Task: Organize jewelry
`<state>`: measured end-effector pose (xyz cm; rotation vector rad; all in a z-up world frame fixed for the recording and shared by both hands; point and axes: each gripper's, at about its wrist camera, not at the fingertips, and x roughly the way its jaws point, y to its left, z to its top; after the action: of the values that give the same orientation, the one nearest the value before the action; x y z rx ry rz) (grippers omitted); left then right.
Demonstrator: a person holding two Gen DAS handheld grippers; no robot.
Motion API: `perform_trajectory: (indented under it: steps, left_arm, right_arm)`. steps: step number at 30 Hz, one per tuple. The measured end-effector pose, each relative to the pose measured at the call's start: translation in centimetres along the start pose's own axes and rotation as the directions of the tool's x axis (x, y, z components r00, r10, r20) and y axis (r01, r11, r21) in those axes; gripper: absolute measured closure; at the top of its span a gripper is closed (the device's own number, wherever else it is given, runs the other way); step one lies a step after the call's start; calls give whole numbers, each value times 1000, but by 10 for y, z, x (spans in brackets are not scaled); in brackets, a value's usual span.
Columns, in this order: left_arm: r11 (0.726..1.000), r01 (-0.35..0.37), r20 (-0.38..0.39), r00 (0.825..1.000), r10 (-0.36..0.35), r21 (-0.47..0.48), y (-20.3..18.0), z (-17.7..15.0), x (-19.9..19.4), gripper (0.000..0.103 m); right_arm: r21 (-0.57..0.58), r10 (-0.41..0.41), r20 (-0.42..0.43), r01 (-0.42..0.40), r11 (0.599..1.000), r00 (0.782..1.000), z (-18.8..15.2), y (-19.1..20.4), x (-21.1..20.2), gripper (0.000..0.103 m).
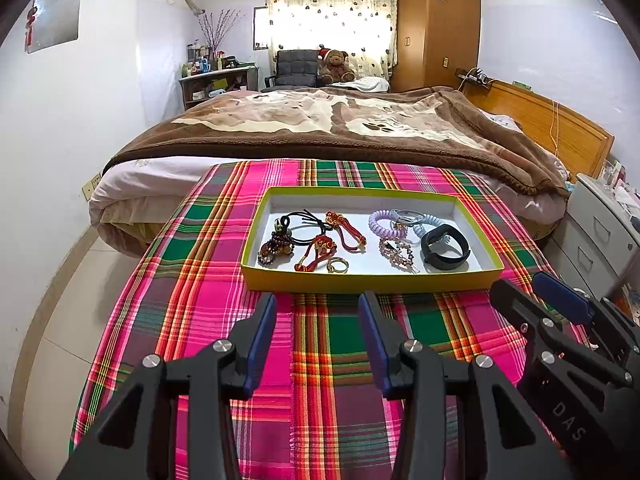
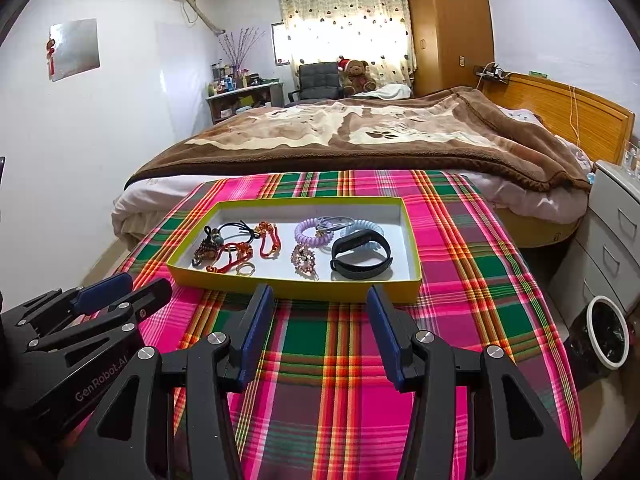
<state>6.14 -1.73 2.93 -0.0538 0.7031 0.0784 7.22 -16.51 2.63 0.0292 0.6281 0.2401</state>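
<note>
A yellow-rimmed tray with a white floor sits on a plaid cloth. Inside lie a black wristband, a purple coil band, a pale blue coil band, a beaded clip, red cords, a gold ring, dark beads and black ties. My left gripper is open, just short of the tray's near wall. My right gripper is open beside it, nothing between the fingers.
The plaid cloth covers a table at the foot of a bed with a brown blanket. A white drawer unit and a bin with a black liner stand to the right. Floor lies to the left.
</note>
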Motion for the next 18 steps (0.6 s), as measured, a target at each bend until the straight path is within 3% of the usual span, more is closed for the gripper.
perform_trajectory:
  steps: [18]
  left_arm:
    - [1000, 4, -8, 1000, -4, -1, 0, 0, 2, 59]
  right_arm:
    - [-1, 0, -2, 0, 1000, 1000, -1, 1, 0, 54]
